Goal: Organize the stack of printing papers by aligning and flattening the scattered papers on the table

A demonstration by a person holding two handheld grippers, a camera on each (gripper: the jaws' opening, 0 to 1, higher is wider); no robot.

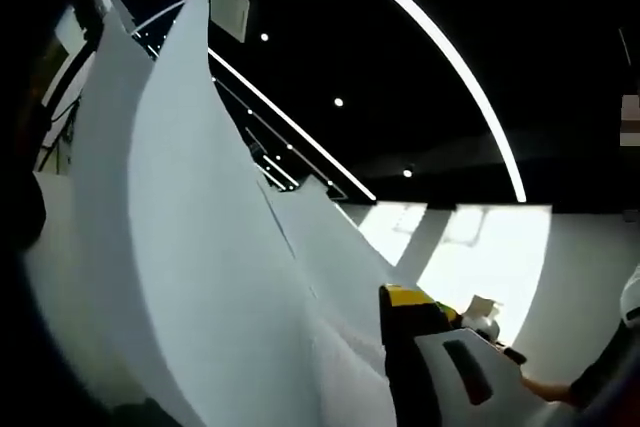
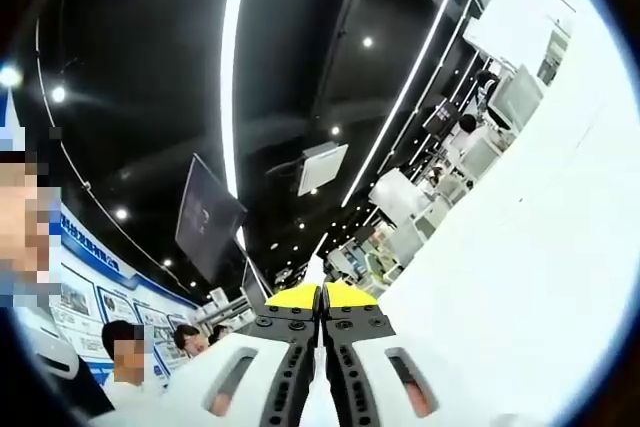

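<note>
A: Left gripper view is tilted way up, right against the lifted papers (image 1: 200, 247), ceiling lights (image 1: 460, 67) toward 1 o'clock.

B: Right gripper view too, looking up along its tongs (image 2: 321, 299). Both share that dark ceiling.

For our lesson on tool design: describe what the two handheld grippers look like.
The right gripper has white bodies with slotted openings, black bolted inner bars and yellow tips on its fingers. The other gripper, seen in the left gripper view, shows the same white shell with a dark slot, black core and yellow tip.
</note>
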